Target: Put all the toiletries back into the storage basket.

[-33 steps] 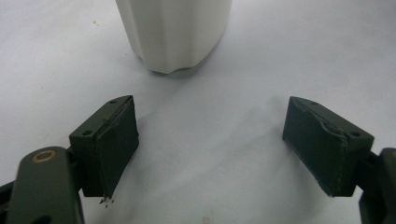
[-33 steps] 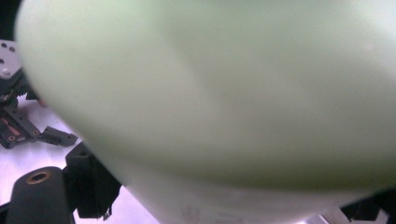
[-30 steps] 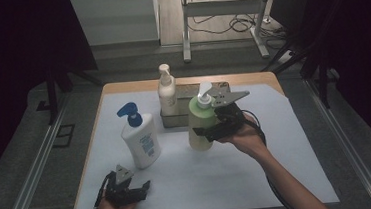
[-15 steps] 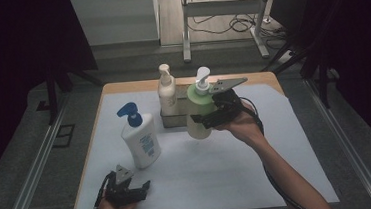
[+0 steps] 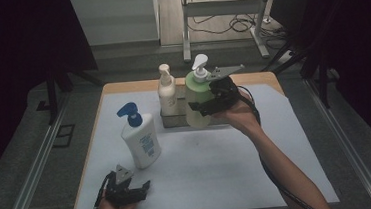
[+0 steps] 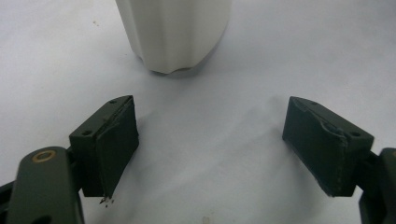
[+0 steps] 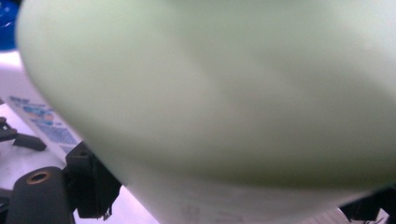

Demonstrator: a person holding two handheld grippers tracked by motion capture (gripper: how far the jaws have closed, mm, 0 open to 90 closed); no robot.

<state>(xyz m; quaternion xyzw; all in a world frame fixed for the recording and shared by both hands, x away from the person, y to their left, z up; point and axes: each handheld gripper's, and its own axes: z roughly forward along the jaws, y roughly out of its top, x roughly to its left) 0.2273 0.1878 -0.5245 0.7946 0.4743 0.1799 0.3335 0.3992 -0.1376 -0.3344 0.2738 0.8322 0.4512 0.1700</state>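
One bottle is in your right gripper (image 5: 204, 104): the jaws hold the green bottle (image 5: 196, 97) by its body, lifted, w/ its base at the near edge of the tray (image 5: 171, 121), just right of the cream bottle (image 5: 166, 89). Keep it upright and bring it over the free tray space beyond the jaws before you lower. Don't knock the cream bottle. Left gripper (image 5: 128, 192) rests wide open, nothing between, w/ the blue-pump bottle (image 5: 139, 136) just ahead.
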